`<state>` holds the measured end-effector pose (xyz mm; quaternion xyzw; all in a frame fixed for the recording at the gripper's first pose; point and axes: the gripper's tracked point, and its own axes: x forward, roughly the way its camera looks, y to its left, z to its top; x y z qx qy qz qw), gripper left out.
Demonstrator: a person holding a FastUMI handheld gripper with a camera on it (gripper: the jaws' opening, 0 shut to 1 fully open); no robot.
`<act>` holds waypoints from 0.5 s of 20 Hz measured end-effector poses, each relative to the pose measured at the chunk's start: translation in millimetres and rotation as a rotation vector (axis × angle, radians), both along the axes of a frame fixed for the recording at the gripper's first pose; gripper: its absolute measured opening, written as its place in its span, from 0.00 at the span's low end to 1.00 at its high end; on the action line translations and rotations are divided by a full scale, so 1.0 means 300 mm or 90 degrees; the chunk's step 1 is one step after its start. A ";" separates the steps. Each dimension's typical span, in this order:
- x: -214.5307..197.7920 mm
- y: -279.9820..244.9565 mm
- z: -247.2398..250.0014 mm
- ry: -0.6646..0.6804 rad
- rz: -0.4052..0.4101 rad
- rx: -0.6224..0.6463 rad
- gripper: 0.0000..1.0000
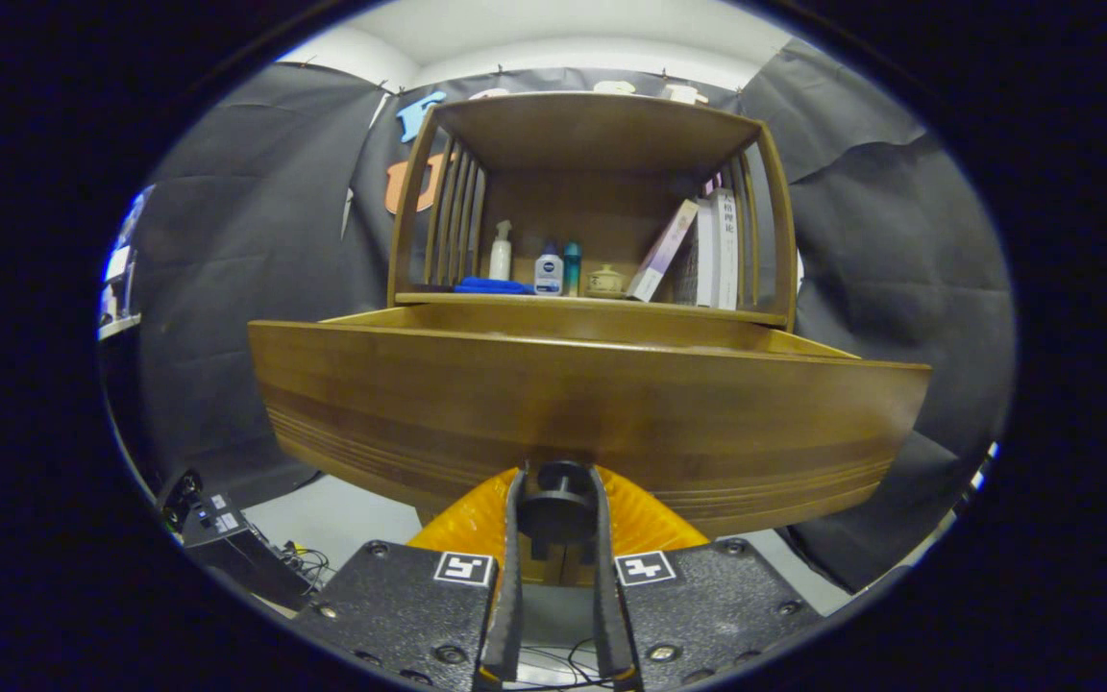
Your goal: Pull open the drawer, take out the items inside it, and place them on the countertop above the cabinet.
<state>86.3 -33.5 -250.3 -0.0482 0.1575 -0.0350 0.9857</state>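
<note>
A brown wooden drawer stands pulled out from the cabinet, its wide front panel facing me. My gripper is shut on the dark round knob at the lower middle of that panel, one finger on each side of it. The drawer's inside is hidden behind the front panel. Above it runs the countertop under an open wooden shelf frame.
On the countertop stand a white spray bottle, a small white bottle, a teal bottle, a blue cloth, a small lidded pot and leaning books. A black device with cables sits on the floor to the lower left.
</note>
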 end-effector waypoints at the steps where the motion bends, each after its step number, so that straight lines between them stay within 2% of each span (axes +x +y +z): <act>1: -0.012 0.003 -0.008 0.003 0.000 0.003 0.33; 6: -0.028 0.013 -0.012 0.029 0.011 -0.008 0.32; 8: -0.046 0.002 -0.012 0.065 0.000 -0.005 0.43; 10: -0.057 0.020 0.041 0.064 0.010 -0.009 0.53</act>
